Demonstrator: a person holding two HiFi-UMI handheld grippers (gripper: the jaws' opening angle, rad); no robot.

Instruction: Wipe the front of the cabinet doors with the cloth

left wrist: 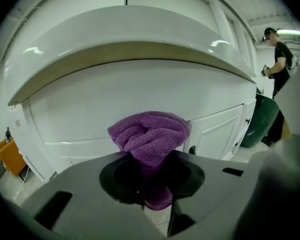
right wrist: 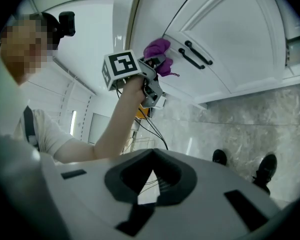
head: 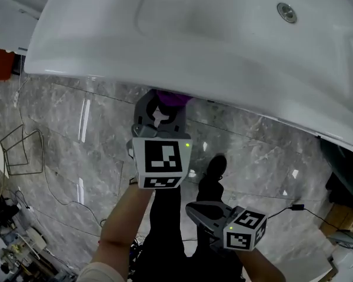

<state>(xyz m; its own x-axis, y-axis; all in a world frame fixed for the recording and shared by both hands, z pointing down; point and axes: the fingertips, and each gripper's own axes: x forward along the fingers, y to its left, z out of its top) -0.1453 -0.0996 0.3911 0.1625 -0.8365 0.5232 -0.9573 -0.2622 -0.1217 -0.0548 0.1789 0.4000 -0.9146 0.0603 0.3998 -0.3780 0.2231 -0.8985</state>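
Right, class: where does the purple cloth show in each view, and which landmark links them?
Head view: cloth upper centre, under the basin rim.
Left gripper view: cloth dead centre, between the jaws.
Right gripper view: cloth upper centre, beside the black door handles.
Shared landmark: the left gripper clamping it.

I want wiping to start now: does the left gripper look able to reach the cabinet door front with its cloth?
Likely yes: the left gripper holds the purple cloth close to the cabinet door, with nothing between them.
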